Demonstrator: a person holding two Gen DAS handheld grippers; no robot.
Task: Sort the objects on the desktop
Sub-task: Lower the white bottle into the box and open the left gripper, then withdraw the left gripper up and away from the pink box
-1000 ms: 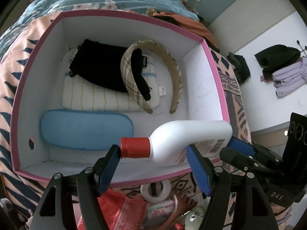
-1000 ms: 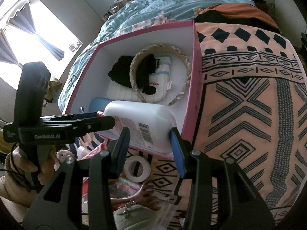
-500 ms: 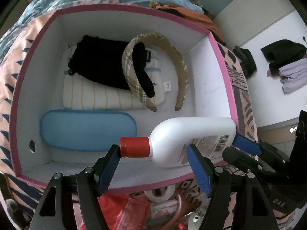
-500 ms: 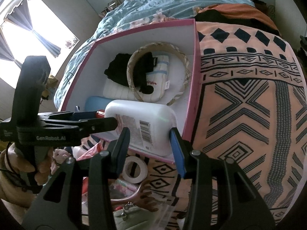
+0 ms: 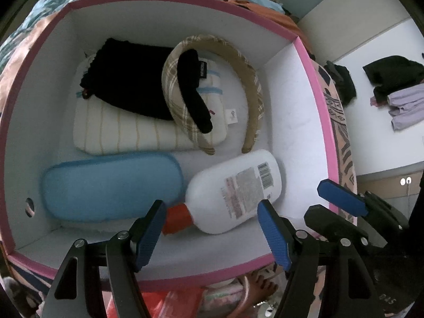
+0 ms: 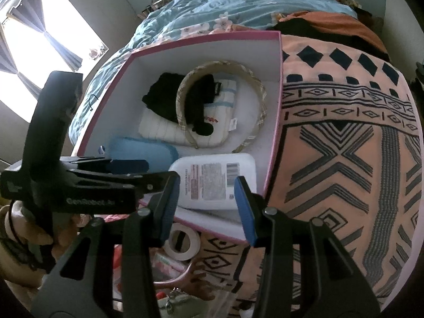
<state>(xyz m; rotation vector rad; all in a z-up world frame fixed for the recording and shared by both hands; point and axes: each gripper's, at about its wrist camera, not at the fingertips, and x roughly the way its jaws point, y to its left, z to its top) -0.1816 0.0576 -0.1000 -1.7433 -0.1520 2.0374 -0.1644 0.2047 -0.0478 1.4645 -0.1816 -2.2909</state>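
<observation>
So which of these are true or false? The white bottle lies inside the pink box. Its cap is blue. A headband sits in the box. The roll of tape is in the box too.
1. The white bottle lies inside the pink box: true.
2. Its cap is blue: false, it is red.
3. A plaid headband sits in the box: true.
4. The tape roll is in the box: false, it lies outside, by the near wall.
</observation>
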